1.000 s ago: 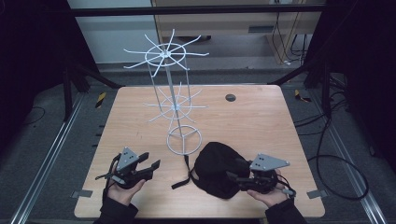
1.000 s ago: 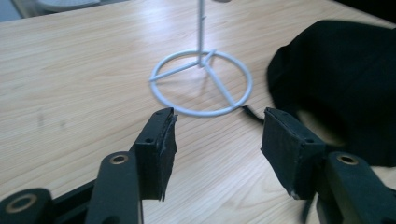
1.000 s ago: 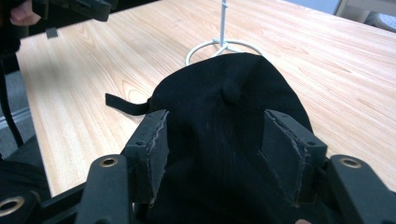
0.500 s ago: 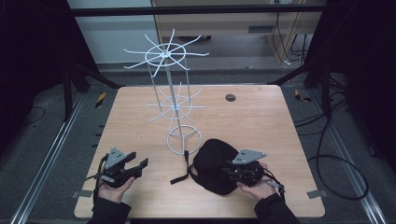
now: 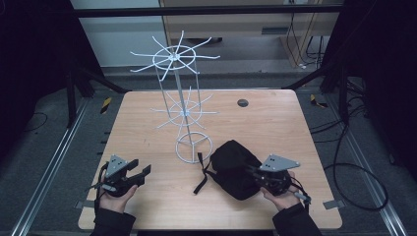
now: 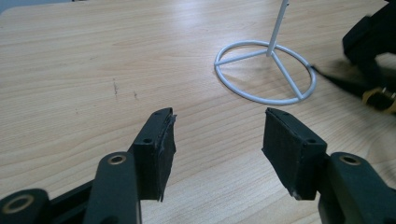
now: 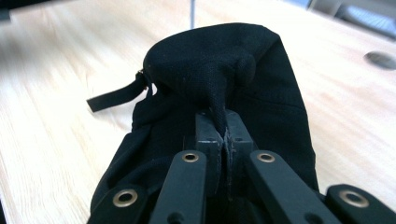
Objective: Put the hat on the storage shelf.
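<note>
Black bag (image 5: 235,167): matt woven cloth. White wire rack (image 5: 183,105): smooth painted metal. Pale wood-grain counter (image 5: 275,118): smooth, slight sheen. Tong pads (image 6: 285,144): matt ribbed rubber.

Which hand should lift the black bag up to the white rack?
Right. The right gripper has just closed and now pinches a fold of the bag. The left gripper is open over bare table, away from the bag. The rack stands just behind.

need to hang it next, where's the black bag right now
In the high view the black bag lies on the table's near right part, just right of the white wire stand's ring base, its fabric pinched by the right gripper.
</note>
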Demonstrator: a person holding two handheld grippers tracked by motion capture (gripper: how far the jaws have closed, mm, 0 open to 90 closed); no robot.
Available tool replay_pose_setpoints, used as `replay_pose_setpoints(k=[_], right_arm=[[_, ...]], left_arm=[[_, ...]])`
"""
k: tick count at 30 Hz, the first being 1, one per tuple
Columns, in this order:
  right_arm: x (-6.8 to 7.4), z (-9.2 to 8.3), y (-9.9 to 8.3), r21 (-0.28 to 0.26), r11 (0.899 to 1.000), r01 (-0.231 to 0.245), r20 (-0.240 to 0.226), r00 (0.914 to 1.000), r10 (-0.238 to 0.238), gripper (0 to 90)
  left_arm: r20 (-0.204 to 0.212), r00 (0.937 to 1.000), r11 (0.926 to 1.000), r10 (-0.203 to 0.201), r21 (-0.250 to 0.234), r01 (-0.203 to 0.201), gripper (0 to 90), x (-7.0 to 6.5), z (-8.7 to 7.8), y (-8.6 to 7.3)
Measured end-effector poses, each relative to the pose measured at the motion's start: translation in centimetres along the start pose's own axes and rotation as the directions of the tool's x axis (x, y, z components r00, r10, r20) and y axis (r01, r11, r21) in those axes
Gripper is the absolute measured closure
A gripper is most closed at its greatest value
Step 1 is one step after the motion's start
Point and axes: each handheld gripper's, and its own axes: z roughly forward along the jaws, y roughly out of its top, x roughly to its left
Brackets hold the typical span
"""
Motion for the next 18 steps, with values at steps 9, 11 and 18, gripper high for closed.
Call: replay_pose_setpoints(k=[9, 11, 18], right_arm=[[-1.2, -3.7, 0.8, -0.188, 0.980, -0.070, 0.043, 0.9959, 0.079, 87.8], [-1.4, -4.5, 1.0, -0.224, 0.971, -0.082, 0.052, 0.9939, 0.097, 87.8], [-2.0, -6.8, 1.5, -0.338, 0.934, -0.113, 0.089, 0.9845, 0.151, 87.8]], left_arm=[[-0.015, 0.9999, 1.0000, -0.001, -0.004, 0.001, 42.7, 0.2, -0.1, -0.1], [-0.017, 0.9998, 1.0000, -0.004, -0.005, 0.004, 42.6, 0.2, -0.1, -0.1], [-0.022, 0.9997, 1.0000, -0.006, -0.008, 0.006, 42.4, 0.3, -0.1, -0.1]])
